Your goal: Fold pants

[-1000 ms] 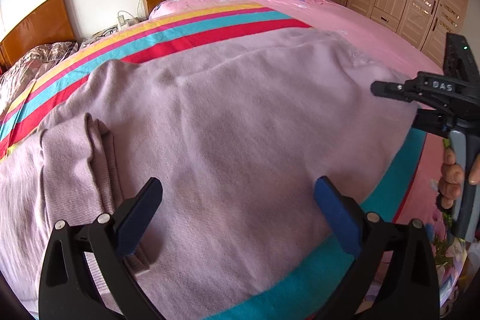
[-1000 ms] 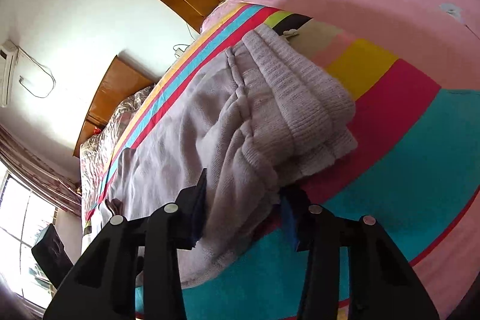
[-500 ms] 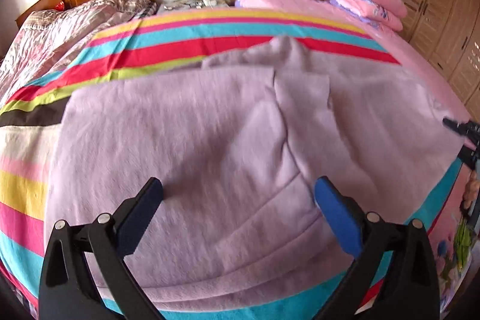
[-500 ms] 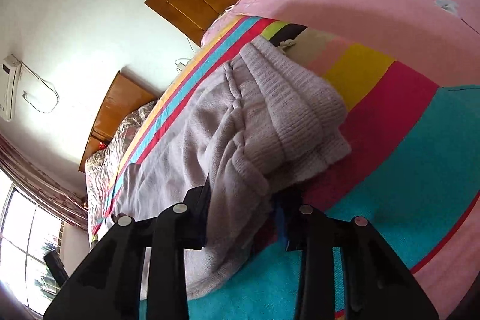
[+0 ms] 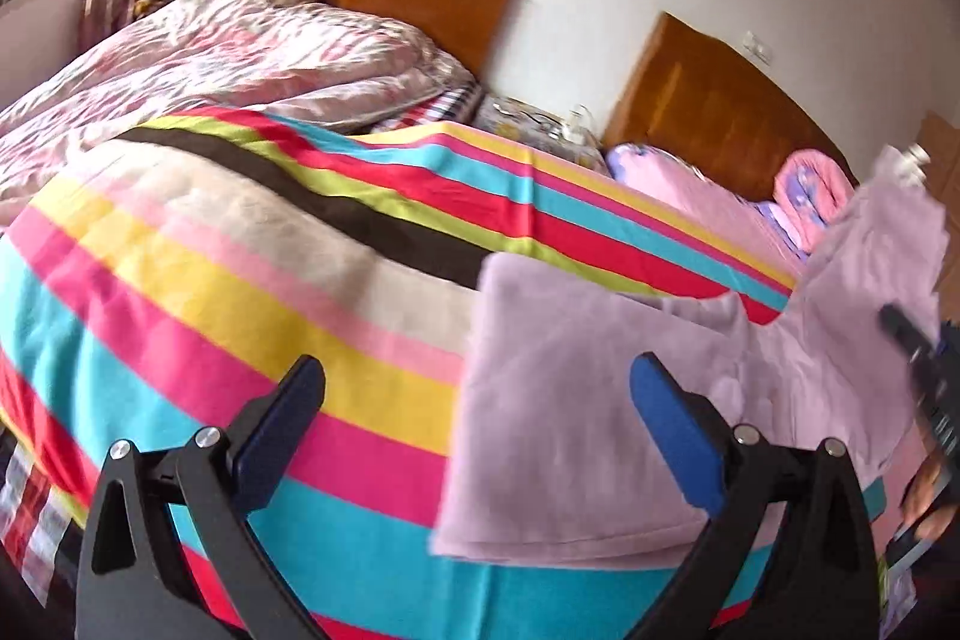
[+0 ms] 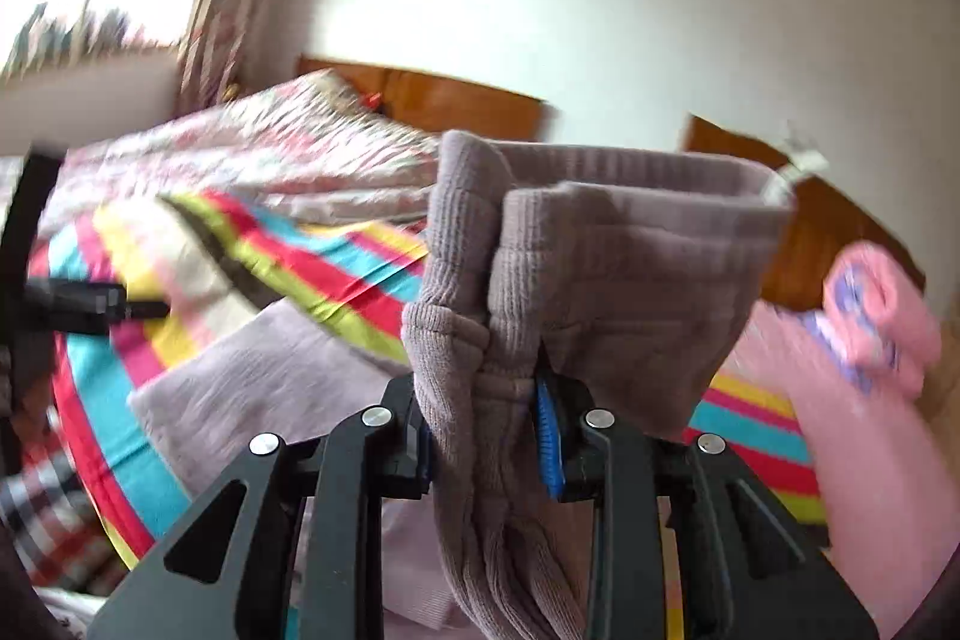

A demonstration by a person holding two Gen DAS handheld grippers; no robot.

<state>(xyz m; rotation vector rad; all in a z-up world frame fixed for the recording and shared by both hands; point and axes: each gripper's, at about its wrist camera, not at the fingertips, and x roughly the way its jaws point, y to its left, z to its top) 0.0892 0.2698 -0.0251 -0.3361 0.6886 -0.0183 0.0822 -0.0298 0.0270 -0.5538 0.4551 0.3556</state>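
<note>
The right hand-held gripper (image 6: 487, 430) is closing on the ribbed, bunched waistband of the mauve knit pants (image 6: 600, 268) — lifted above the striped bed (image 5: 240, 292). The left hand-held gripper (image 5: 477, 403) gapes wide, empty — the pants' folded edge lies just ahead.

We see the pants (image 5: 576, 436), a soft mauve knit pair, lying partly flat on the striped bedspread (image 5: 240, 292) near the bed's front edge. Their left side forms a straight folded edge across the stripes. One end rises off the bed toward the right of the left wrist view. In the right wrist view the ribbed waistband (image 6: 606, 256) stands lifted and bunched, hanging in thick folds above the flat part.
</note>
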